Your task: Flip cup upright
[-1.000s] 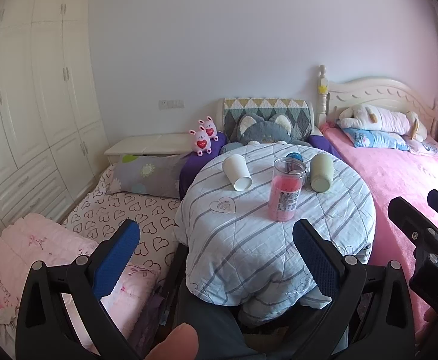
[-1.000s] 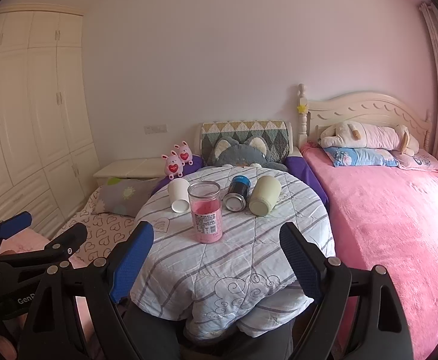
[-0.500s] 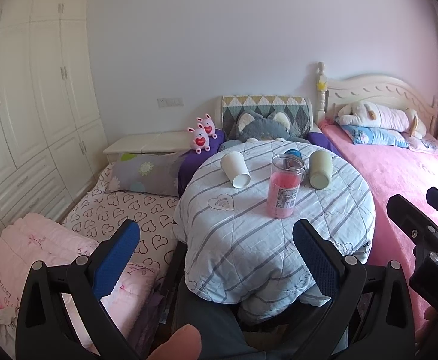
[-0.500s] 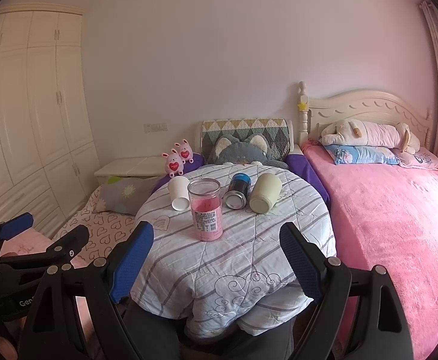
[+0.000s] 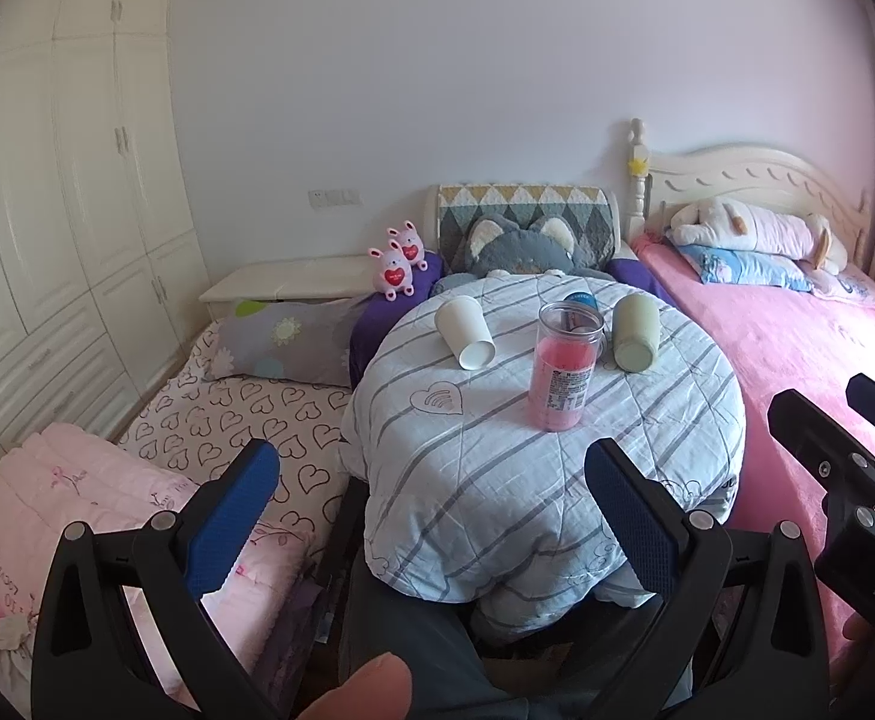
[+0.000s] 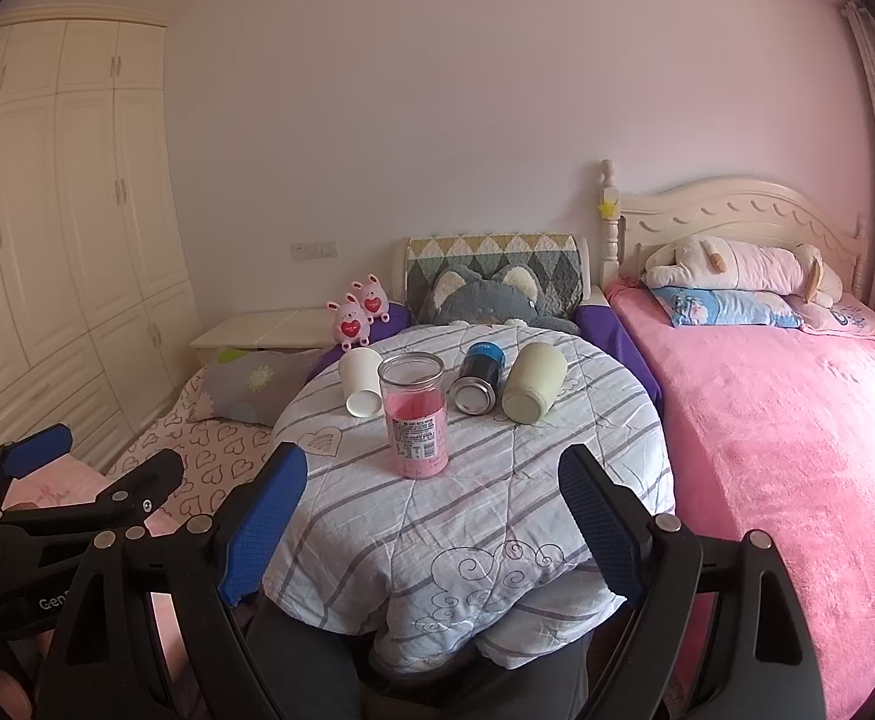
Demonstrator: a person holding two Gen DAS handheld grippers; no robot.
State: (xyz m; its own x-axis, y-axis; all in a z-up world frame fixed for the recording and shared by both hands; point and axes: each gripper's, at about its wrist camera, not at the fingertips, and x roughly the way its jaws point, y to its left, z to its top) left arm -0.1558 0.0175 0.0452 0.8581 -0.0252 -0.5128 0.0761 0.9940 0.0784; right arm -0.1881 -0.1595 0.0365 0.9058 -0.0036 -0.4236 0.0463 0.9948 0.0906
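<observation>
The surface [image 6: 497,516] is round and draped in a pale blue quilt with grey stripes. Four containers occupy its far half.

The white paper cup [image 5: 465,331] [image 6: 359,381] lies on its side toward the far left edge, its base facing the near edge. The pale green cup [image 5: 635,331] [image 6: 535,383] lies on its side toward the far right edge, base likewise facing the near edge. Between them, a blue-banded can [image 6: 477,379] lies on its side, just beside the green cup; in the left wrist view it is largely hidden. A clear jar [image 5: 563,374] [image 6: 414,414] of pink contents stands upright near the centre, in front of the can and apart from both cups.

The left hand-held gripper [image 5: 431,498] is level with the near left edge, fingers spread wide, holding nothing. The right hand-held gripper [image 6: 431,498] hangs over the near edge, fingers equally wide apart, holding nothing. Neither touches any container.

Beyond the far edge sit a grey cat cushion [image 6: 485,300] and two pink plush rabbits [image 6: 359,312]. A pink bed [image 6: 797,420] adjoins the right edge.
</observation>
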